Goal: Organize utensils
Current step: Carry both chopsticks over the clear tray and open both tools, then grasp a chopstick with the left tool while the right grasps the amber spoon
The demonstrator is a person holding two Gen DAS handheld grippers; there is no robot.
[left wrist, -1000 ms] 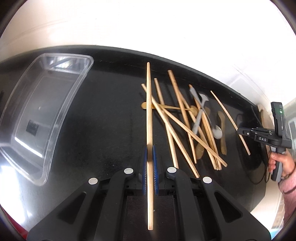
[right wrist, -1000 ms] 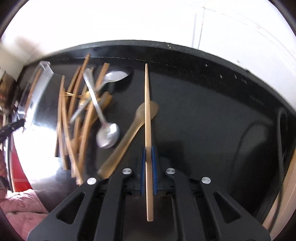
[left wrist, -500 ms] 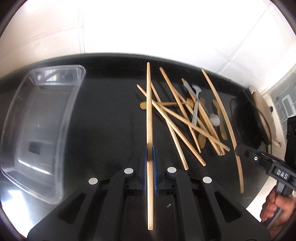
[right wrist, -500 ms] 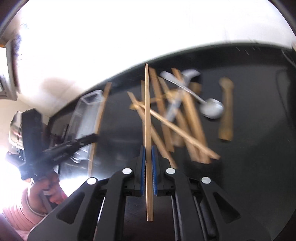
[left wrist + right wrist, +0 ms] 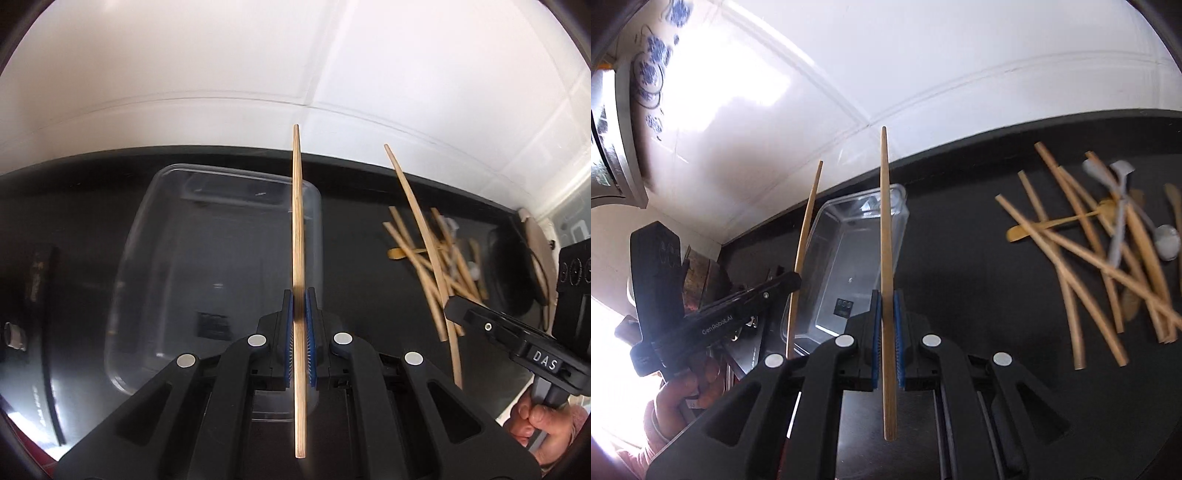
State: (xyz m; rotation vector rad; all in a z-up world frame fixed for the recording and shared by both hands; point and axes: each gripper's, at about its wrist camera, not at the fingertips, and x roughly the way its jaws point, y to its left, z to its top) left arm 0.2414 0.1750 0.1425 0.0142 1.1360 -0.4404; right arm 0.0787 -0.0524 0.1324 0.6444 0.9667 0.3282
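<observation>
My left gripper (image 5: 299, 300) is shut on a bamboo chopstick (image 5: 297, 221) that stands up between its blue pads. It hovers over the near right part of a clear plastic container (image 5: 207, 266). My right gripper (image 5: 885, 300) is shut on a second chopstick (image 5: 885, 221), with the same container (image 5: 849, 258) just beyond its tips. Each gripper shows in the other's view: the right gripper (image 5: 456, 308) with its curved-looking chopstick (image 5: 424, 236), and the left gripper (image 5: 792, 282) with its stick (image 5: 805, 240). A pile of chopsticks and spoons (image 5: 1100, 258) lies to the right.
The black countertop (image 5: 351, 229) ends at a white tiled wall (image 5: 258, 74). A round dark item with a cable (image 5: 517, 273) sits at the far right. Dark clutter (image 5: 701, 273) stands left of the container. A metal spoon (image 5: 1167, 242) lies in the pile.
Both grippers have swung left, away from the pile and up to the clear container, each still carrying its chopstick. The right gripper has also tilted up and rolled.
</observation>
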